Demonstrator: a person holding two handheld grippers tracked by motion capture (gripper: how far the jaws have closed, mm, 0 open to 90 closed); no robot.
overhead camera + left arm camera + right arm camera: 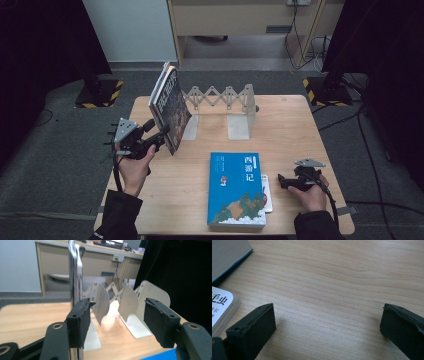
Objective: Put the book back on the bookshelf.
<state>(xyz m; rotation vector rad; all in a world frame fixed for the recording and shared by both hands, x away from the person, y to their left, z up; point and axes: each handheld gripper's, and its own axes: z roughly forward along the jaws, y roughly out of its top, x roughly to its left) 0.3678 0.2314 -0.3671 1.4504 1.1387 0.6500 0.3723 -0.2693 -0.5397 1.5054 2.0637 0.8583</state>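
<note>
The left gripper (161, 134) is held at the left side of the wooden table (290, 125), level with the lower edge of the dark-covered book (169, 107). The book is stood on edge, tilted, against the left plate of the white expanding bookend rack (222, 102). In the left gripper view the jaws are seen spread apart; the book (75, 277) is located just behind the left jaw, at its outer edge, and nothing is clamped between the pads. Whether that jaw is touching the book cannot be told. The rack plates (128, 302) are seen beyond the gap. A blue book (236, 190) is laid flat at the table's front centre, on top of a smaller white book (267, 192). The right gripper (281, 181) is rested near the right front edge, just beside the white book, with its jaws set wide apart over bare wood (332, 290)
</note>
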